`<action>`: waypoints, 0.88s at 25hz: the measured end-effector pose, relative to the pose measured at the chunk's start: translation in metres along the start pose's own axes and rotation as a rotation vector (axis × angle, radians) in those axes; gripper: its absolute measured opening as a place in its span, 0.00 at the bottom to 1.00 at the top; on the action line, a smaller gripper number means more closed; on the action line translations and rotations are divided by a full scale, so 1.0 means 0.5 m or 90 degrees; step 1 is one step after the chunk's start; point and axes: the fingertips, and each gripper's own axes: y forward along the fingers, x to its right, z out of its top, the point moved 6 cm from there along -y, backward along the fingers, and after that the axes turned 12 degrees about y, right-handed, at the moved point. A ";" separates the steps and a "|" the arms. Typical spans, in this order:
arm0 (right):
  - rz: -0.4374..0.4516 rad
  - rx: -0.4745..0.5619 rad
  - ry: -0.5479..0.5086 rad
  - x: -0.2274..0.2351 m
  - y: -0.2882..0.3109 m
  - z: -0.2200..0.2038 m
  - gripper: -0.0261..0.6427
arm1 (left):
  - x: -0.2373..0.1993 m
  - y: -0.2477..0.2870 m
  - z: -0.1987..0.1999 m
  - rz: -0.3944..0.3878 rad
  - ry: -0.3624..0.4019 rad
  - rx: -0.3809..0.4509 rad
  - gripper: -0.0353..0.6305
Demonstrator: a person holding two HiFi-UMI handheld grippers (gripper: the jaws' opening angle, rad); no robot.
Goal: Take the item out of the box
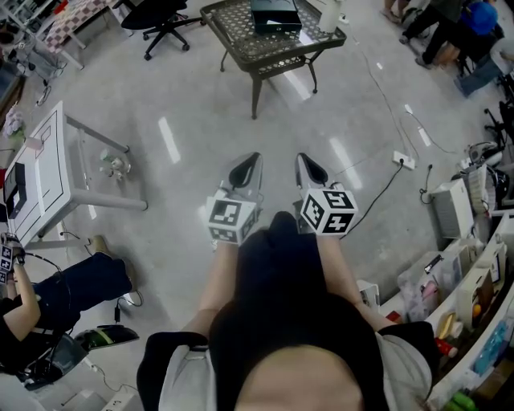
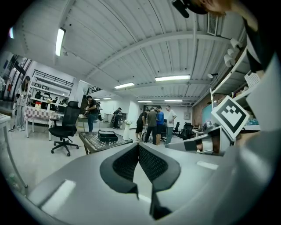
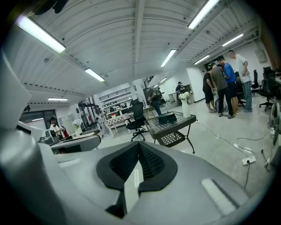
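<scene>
A black box (image 1: 275, 16) lies on a dark metal mesh table (image 1: 241, 44) across the floor, far ahead of both grippers. The box also shows small in the left gripper view (image 2: 107, 136) and in the right gripper view (image 3: 167, 117). My left gripper (image 1: 250, 163) and right gripper (image 1: 308, 166) are held side by side at waist height over bare floor, pointing toward that table. In their own views the left gripper (image 2: 139, 147) and the right gripper (image 3: 139, 146) have their black ribbed pads meeting at the tips, with nothing between them.
A white vase (image 1: 329, 12) stands on the mesh table beside the box. A black office chair (image 1: 161, 20) is to its left. A white table (image 1: 48, 172) and a seated person (image 1: 48, 297) are at left. A power strip (image 1: 404, 160) with cable and cluttered shelves (image 1: 474, 289) are at right.
</scene>
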 end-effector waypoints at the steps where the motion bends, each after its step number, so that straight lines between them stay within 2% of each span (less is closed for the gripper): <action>1: -0.002 0.000 0.000 -0.001 0.002 0.001 0.04 | -0.004 -0.001 0.000 0.001 -0.002 -0.003 0.06; 11: -0.024 0.002 0.013 0.018 0.005 0.014 0.04 | -0.017 0.022 0.005 -0.005 -0.015 -0.007 0.06; 22: -0.016 -0.013 0.020 0.042 0.071 0.043 0.04 | -0.056 0.085 0.003 -0.006 -0.020 -0.007 0.06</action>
